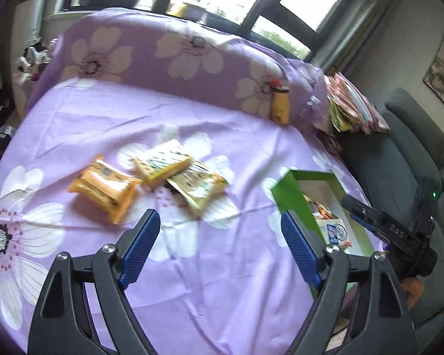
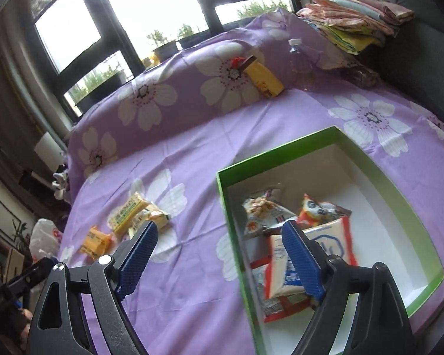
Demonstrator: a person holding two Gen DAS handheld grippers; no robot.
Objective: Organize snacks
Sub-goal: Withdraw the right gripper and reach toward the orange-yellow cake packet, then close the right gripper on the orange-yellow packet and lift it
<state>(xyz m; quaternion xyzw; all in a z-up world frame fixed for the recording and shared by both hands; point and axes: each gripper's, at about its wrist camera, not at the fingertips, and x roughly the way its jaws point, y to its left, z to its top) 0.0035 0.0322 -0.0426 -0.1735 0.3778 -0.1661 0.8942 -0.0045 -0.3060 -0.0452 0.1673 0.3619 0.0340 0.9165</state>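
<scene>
Three yellow snack packets lie on the purple flowered cloth: an orange one (image 1: 103, 188), a yellow-green one (image 1: 162, 162) and a pale one (image 1: 198, 186). They also show in the right wrist view (image 2: 133, 222). A green box (image 2: 316, 145) with a white inside holds several snack bags (image 2: 296, 236); its corner shows in the left wrist view (image 1: 293, 195). My left gripper (image 1: 219, 227) is open and empty, just short of the packets. My right gripper (image 2: 219, 236) is open and empty, above the box's left wall.
A yellow bottle (image 2: 262, 78) and a clear water bottle (image 2: 299, 59) stand at the back by the cloth-covered ridge. Folded cloths (image 2: 355, 20) are stacked at the right. A grey sofa (image 1: 405, 159) borders the right side. The right gripper's body (image 1: 399, 236) shows beside the box.
</scene>
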